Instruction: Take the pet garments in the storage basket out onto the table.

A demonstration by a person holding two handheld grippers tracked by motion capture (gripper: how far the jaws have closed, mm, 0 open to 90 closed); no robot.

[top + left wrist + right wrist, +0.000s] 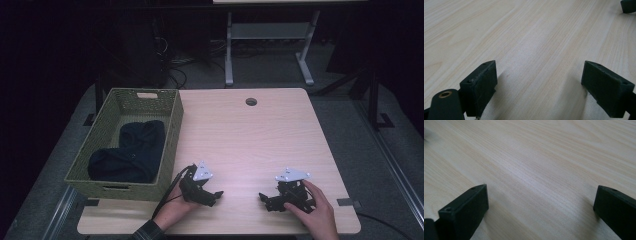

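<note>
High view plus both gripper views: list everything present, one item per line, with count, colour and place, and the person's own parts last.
Table: 1, light wood, centre, with a round cable hole near its far edge.
Woven basket: 1, olive green, on the table's left edge.
Dark garment: 1, navy or black, bunched inside the basket.
Desk frame: 1, pale grey, on the floor beyond the table.
Cables: several, dark, on the floor behind the basket.
Left gripper: 1, black with a grey plate, near edge of the table by the basket, jaws apart over bare wood.
Right gripper: 1, black with a grey plate, near edge to the right, jaws apart.
Hands: 2, left hand and right hand, each holding its gripper.
</note>
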